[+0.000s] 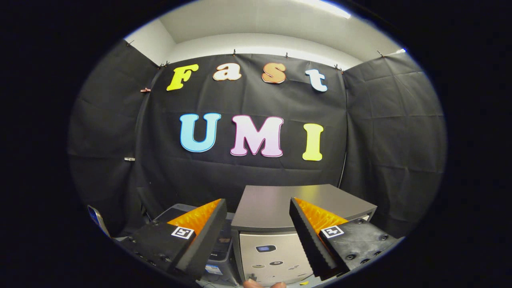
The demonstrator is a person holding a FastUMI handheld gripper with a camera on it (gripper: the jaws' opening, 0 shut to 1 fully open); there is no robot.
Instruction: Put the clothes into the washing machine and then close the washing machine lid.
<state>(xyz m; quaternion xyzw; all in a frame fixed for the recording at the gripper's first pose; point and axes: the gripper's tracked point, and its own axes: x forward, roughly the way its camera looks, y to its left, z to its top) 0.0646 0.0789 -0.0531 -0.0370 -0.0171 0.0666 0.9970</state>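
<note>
The washing machine (276,250) is a small grey box with a pale front panel and a small display, standing just ahead of my fingers. Its flat dark grey lid (320,196) lies level on top and looks closed. My gripper (258,202) is open, held a little above and in front of the machine. Nothing is between the fingers, and the machine's front and top show through the gap. Part of a person's fingertips (262,285) shows below the machine's front.
A darker grey device (222,248) stands close against the machine's left side, partly behind my left finger. A thin blue-edged object (97,219) leans at the far left. Black cloth walls enclose the booth behind and on both sides.
</note>
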